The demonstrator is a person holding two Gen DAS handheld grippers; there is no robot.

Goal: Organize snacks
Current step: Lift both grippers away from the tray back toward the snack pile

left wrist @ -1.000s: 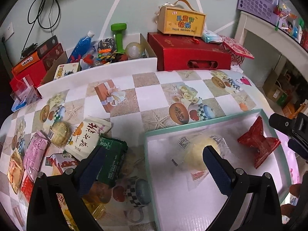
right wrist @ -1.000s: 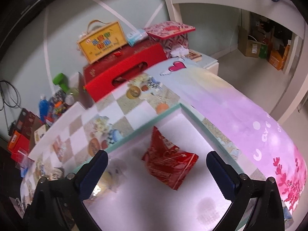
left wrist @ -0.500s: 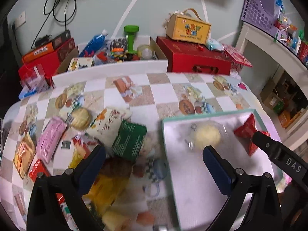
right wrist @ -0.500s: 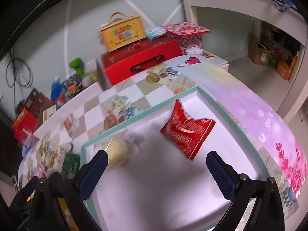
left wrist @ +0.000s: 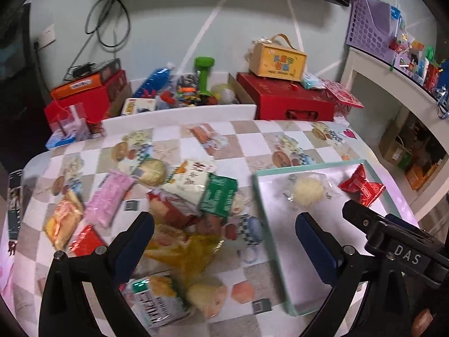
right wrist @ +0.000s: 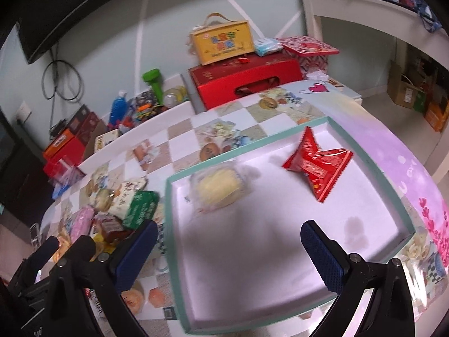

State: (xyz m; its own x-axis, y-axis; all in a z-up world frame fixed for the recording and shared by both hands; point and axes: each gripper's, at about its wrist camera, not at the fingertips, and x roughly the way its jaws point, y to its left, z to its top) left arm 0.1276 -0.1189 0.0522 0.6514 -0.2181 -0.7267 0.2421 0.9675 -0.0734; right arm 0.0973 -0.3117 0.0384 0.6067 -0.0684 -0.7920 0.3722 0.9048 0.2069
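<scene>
- I am looking down at a big white tray with a pale green rim (right wrist: 373,165), which is sitting on the checked tablecloth with pictures (left wrist: 252,146).
- Two snacks are lying in the tray already: a round yellow cake in a clear wrapper (right wrist: 217,186) and a shiny red packet with zigzag ends (right wrist: 318,165). They are lying apart from each other near the far side, so most of the tray floor is bare.
- I am holding my left gripper (left wrist: 224,233) over the pile of snacks beside the tray. Its two blue pads are standing wide apart and are gripping nothing.
- I am holding my right gripper (right wrist: 230,252) over the near part of the tray. Its pads are wide apart too, with nothing between them.
- Lots of snacks are waiting outside the tray: a green packet (left wrist: 219,195), a white packet with orange pictures (left wrist: 192,178), a pink packet (left wrist: 108,198), an orange packet (left wrist: 61,220), a small red packet (left wrist: 84,240), a crinkly yellow bag (left wrist: 193,252) and another round yellow cake in a wrapper (left wrist: 153,171).
- The pile is looking blurry near my left gripper, so I cannot name every packet there.
- I am thinking the job is only just starting: two in, many more to go.
- I am guessing the green packet or the yellow bag is the easiest next pick, since both are lying close to my left gripper.
</scene>
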